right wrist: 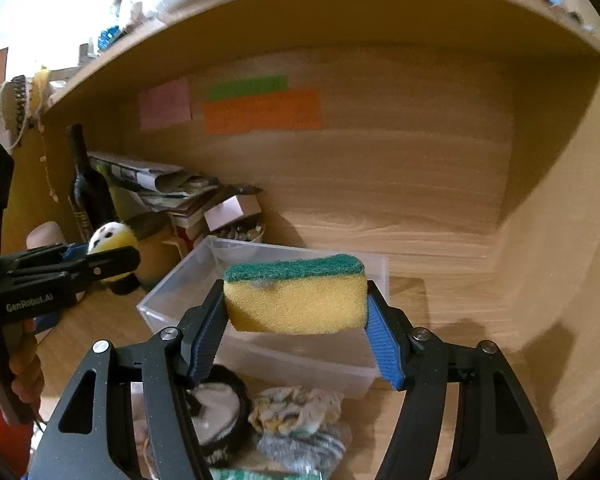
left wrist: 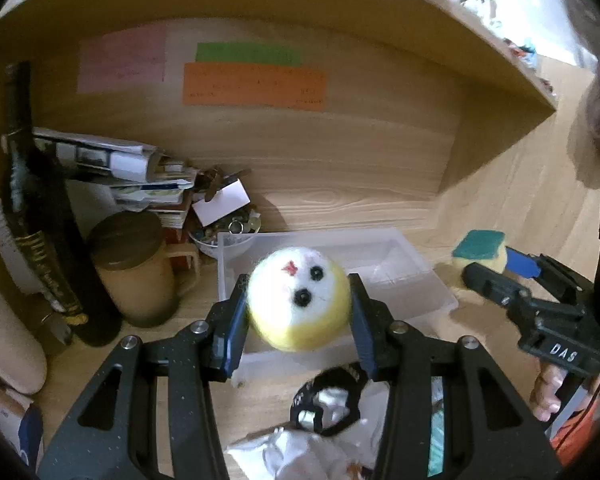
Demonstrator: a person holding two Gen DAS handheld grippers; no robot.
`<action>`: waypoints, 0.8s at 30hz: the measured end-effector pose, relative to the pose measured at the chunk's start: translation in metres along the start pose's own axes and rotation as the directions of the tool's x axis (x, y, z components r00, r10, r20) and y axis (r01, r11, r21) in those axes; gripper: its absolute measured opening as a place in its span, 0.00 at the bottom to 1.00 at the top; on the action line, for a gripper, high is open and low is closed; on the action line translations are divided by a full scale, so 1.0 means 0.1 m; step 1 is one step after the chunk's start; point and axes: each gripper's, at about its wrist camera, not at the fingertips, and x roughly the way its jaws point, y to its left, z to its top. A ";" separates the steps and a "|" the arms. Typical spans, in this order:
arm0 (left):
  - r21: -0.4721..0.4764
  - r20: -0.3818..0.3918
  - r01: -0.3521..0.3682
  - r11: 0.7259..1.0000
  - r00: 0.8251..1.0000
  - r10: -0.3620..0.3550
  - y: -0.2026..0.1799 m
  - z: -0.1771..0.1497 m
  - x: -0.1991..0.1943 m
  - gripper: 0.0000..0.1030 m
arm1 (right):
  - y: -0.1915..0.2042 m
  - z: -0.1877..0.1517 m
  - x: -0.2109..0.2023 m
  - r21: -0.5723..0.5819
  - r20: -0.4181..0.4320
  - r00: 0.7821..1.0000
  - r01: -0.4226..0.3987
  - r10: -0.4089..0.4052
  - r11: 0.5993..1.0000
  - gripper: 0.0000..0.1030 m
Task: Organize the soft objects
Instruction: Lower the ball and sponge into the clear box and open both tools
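Both tools are matte black, speckled plastic: the left gripper [left wrist: 299,306] and right gripper [right wrist: 296,334] each have triangular cut-outs in the arms, silver round screws at the joints, and ribbed blue pads [right wrist: 384,348] lining the fingers. Seen beside the clear bin [left wrist: 428,276], the right tool's body reads "DAS" in white, the left "GenRobot.AI". Bare fingers of the right hand [left wrist: 548,394] curl around its handle next to an orange sleeve [left wrist: 572,440].
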 end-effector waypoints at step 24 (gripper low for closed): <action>0.068 -0.338 0.001 0.998 0.941 0.022 -0.02 -0.03 1.36 0.44 | -0.12 -0.05 1.20 -0.067 -0.314 0.947 0.051 -0.069 0.996 0.60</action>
